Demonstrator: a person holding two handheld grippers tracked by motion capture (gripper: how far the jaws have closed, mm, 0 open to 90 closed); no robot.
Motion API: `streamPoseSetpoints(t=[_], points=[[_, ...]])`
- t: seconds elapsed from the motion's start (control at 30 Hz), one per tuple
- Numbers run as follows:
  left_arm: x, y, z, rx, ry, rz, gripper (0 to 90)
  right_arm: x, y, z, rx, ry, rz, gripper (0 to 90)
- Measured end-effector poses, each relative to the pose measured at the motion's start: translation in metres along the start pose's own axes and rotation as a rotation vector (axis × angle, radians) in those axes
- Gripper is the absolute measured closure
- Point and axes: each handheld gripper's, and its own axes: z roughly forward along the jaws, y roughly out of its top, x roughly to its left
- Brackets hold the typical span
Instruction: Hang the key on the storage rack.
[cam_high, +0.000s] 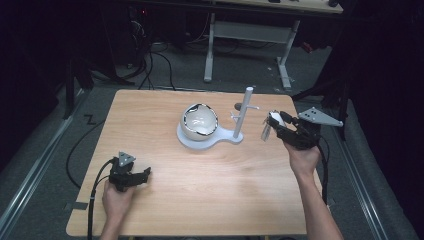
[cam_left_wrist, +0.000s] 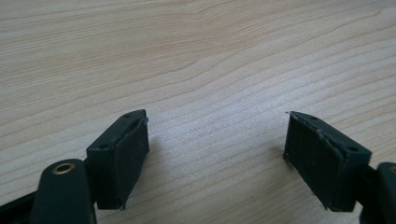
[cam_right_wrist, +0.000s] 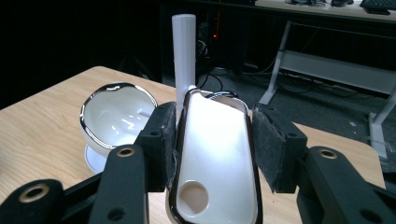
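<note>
The right gripper (cam_high: 274, 125) is held above the bench (cam_high: 210, 200) near its right edge, a little toward the far side, and its fingers (cam_right_wrist: 161, 140) pinch a white spoon-like scoop (cam_right_wrist: 215, 158) with a shiny dark rim. In the right gripper view the scoop stands between the two black pads, its length running away from the camera, and a round hollow is visible at its near end; both pads press on its long sides. In the high view the scoop (cam_high: 274, 120) is clear of the wood, just to the right of a white stand (cam_high: 240, 117). This stand has an upright post with small side pegs, and its flat base reaches to the left under a round white bowl (cam_high: 199, 121) with a shiny rim, near the middle of the far half of the bench. The bowl is open toward the top and tilted a little. The left gripper (cam_high: 140, 176) rests near the front left corner of the bench, well apart from the stand. Its fingers (cam_left_wrist: 122, 154) are spread wide, with bare wood between them.
</note>
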Motion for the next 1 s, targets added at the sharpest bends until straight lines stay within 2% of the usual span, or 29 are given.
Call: streamPoseSetpoints(t=[0.5, 1.0], points=[[0.000, 0.000, 0.000, 0.000, 0.000, 0.000, 22.3, 0.007, 0.023, 0.015, -0.015, 0.038, -0.004, 51.9], [0.000, 0.000, 0.000, 0.000, -0.002, -0.001, 22.3, 0.012, 0.040, 0.027, -0.015, 0.039, -0.021, 52.0]])
